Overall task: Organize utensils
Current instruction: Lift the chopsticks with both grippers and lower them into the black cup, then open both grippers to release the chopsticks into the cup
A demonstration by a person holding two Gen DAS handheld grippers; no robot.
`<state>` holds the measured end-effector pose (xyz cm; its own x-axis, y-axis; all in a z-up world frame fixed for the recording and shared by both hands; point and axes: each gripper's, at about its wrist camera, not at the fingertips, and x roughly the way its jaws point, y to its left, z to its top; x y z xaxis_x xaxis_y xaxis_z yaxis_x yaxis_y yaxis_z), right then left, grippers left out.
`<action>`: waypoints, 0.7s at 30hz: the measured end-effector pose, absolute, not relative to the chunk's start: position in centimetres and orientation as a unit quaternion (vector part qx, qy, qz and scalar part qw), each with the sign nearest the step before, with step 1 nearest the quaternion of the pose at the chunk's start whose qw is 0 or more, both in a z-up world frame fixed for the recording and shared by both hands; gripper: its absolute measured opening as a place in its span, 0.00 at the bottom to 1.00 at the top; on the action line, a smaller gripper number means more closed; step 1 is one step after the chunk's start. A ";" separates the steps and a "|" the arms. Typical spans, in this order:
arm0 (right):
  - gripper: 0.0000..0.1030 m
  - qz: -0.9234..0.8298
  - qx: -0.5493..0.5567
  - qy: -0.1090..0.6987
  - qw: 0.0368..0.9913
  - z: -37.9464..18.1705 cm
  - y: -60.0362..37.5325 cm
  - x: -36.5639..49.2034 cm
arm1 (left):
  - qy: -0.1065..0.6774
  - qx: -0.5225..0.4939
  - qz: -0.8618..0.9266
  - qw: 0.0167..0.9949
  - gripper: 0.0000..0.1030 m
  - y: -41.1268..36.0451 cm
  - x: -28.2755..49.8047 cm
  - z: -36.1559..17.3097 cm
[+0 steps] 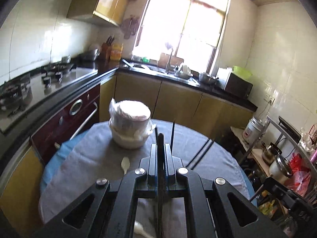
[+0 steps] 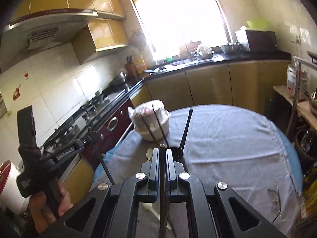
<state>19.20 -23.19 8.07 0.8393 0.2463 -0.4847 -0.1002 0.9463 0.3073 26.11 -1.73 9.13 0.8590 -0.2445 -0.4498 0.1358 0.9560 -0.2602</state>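
My left gripper (image 1: 160, 148) is shut on a dark flat utensil handle (image 1: 160, 138) held upright above the round table (image 1: 89, 158). My right gripper (image 2: 162, 152) is shut on a dark chopstick (image 2: 162, 146). A white spoon (image 1: 125, 164) lies on the grey cloth just left of the left gripper; it also shows in the right wrist view (image 2: 149, 154). Two dark chopsticks (image 2: 156, 123) stand up in front of the wrapped white bowl stack (image 2: 150, 121). Another dark stick (image 2: 186, 127) leans to their right. The bowl stack (image 1: 129, 127) sits at the table's far left.
A stove and counter (image 1: 49, 83) run along the left, with a dark red oven (image 1: 75, 115) below. The sink counter (image 1: 178, 75) is under the bright window. A shelf with pots and a rice cooker (image 1: 255, 129) stands at the right. Glasses (image 2: 275, 196) lie on the table's right.
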 end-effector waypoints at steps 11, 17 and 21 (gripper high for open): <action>0.06 0.078 0.156 0.220 0.960 11.9 -24.9 24.9 | 0.197 -0.153 -0.088 0.964 0.05 -2.5 33.3 11.9; 0.06 0.072 0.153 0.209 0.963 12.2 -24.6 28.9 | 0.194 -0.160 -0.086 0.964 0.05 -3.0 36.5 11.1; 0.06 0.066 0.151 0.206 0.965 11.5 -24.2 31.0 | 0.196 -0.156 -0.083 0.965 0.05 -3.5 37.7 9.8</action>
